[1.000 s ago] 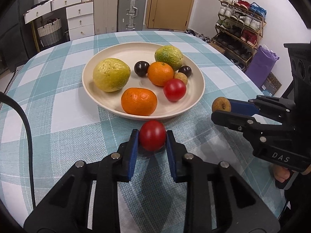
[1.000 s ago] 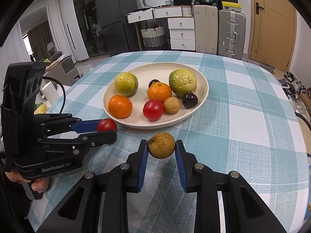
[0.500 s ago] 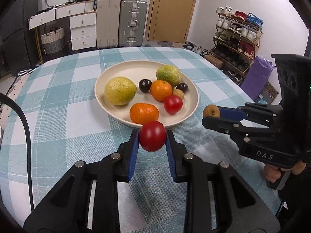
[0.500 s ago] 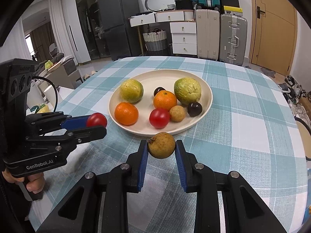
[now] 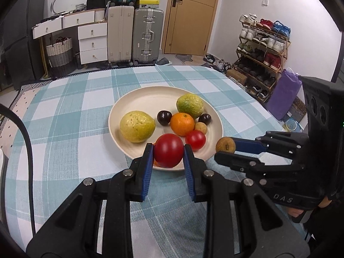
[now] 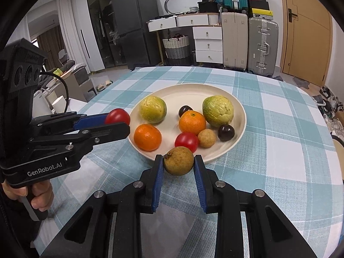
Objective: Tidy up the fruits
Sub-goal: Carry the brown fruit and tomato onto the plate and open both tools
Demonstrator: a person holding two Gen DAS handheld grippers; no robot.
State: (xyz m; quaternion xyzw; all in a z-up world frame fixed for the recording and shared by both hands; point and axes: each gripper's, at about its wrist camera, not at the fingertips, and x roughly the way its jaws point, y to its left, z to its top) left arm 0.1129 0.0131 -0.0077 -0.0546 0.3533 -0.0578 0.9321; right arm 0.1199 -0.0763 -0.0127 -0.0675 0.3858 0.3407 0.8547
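Observation:
My left gripper (image 5: 168,153) is shut on a red tomato (image 5: 168,153) and holds it in the air over the near rim of the cream plate (image 5: 137,99). My right gripper (image 6: 178,161) is shut on a brown round fruit (image 6: 178,160), held in the air just in front of the plate (image 6: 240,111). The right gripper with its fruit (image 5: 225,144) shows to the right of the plate in the left wrist view. The plate holds two yellow-green fruits, two oranges, a tomato, a small brown fruit and two dark plums.
The plate sits on a round table with a teal checked cloth (image 5: 68,116). Suitcases (image 5: 146,34), white drawers and a shoe rack (image 5: 262,49) stand beyond the table. The hand holding the left gripper (image 6: 40,195) is at the left.
Both grippers have risen and moved forward with their fruits. The tomato now hangs over the plate's near rim, hiding most of the front orange.

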